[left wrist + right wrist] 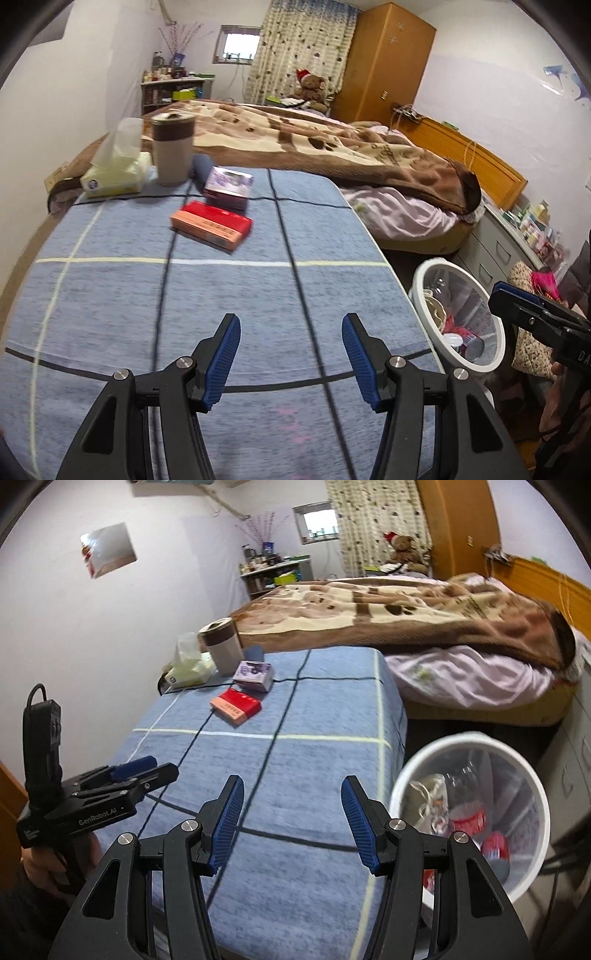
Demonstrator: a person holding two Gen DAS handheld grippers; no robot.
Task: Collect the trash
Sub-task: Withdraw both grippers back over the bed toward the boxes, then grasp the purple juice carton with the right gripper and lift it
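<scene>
while both claws hang over the blue checked tablecloth (229, 295), the left gripper (291, 354) and right gripper (292, 825) each have jaws spread with nothing between the pads. red box (212, 224) lies flat mid-table, purple box (228, 186) just behind it, with the tissue pack (116, 173) and grey cup (173, 147) at the far edge. white bin (469, 812) stands off the table's right side, holding bottles and wrappers.

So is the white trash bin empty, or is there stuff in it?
Not empty. The white trash bin beside the table holds a clear plastic bottle with a red label, a red can and crumpled wrappers.
</scene>
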